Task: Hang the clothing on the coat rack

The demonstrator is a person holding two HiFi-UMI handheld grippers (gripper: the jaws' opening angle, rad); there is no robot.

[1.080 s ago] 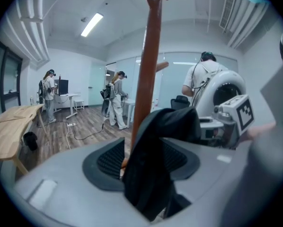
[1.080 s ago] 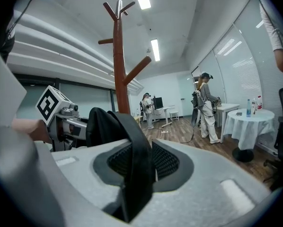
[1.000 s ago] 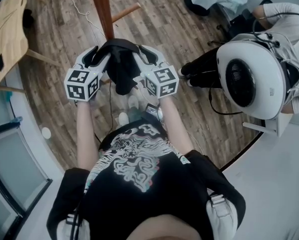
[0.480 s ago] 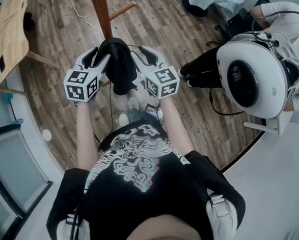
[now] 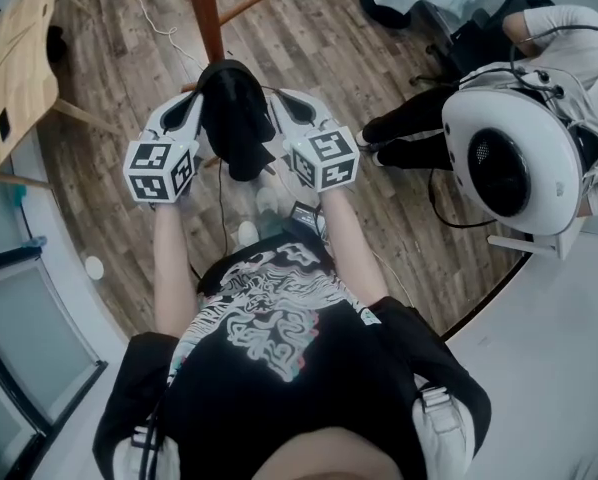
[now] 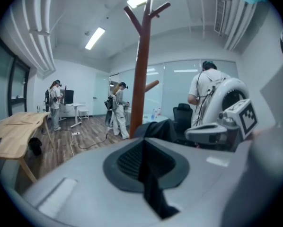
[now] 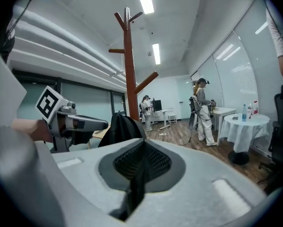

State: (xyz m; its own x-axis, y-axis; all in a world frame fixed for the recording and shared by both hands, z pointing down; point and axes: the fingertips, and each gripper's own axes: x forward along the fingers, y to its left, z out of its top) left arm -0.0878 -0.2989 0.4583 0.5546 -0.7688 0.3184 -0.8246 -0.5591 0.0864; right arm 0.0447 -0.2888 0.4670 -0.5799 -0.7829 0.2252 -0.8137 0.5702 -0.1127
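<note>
A black garment [image 5: 234, 118] hangs bunched between my two grippers, just in front of the wooden coat rack's pole [image 5: 204, 13]. My left gripper [image 5: 191, 108] is closing, and a fold of the black cloth [image 6: 151, 193] is pinched between its pads. On the other side my right gripper [image 5: 282, 106] is also closing, with a strip of the same cloth [image 7: 134, 188] caught between its pads. In the gripper views the coat rack [image 6: 140, 79] [image 7: 128, 70] rises straight ahead, its upper pegs bare. The garment's bulk [image 7: 120, 129] sits between the grippers.
A light wooden table [image 5: 14, 68] stands at the left. A seated person [image 5: 569, 38] with a large white round device [image 5: 509, 158] is at the right. A cable [image 5: 154, 18] lies on the wood floor. Other people [image 6: 118, 108] and a white-draped table [image 7: 243, 126] stand farther off.
Both grippers and the black garment have shifted a little forward, closer to the rack's pole. The garment looks more bunched between them.
</note>
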